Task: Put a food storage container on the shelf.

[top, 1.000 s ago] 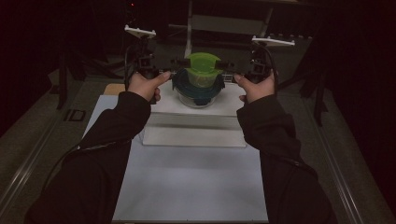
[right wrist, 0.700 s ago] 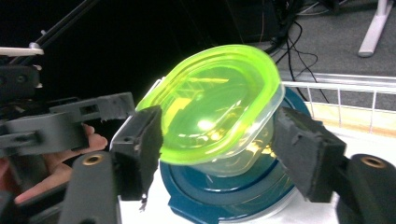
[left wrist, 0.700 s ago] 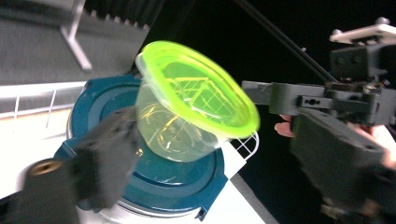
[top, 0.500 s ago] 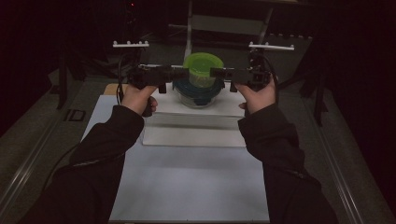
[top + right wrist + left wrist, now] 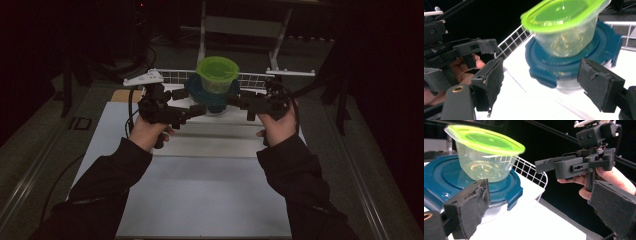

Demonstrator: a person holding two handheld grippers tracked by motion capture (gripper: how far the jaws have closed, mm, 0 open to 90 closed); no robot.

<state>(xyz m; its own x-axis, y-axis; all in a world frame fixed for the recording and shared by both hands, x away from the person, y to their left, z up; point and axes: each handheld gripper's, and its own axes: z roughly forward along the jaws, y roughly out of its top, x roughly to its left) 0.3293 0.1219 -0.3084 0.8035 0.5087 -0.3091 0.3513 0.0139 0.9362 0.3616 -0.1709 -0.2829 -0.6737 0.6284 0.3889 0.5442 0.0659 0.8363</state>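
We see the white desk (image 5: 200,200) as the biggest thing in frame, with a white wire rack (image 5: 175,76) along its far edge. Mid-desk near that rack sits a container with a blue lid (image 5: 197,90), and a clear tub with a green lid (image 5: 217,74) stands on top of that blue lid, upright. We hold the left claw (image 5: 192,102) just left of the stack and the right claw (image 5: 235,101) just right of it, both aimed inward at the blue lid. Both claws have just been opening and now stand spread wide, nothing between the jaws, pads clear of both containers.
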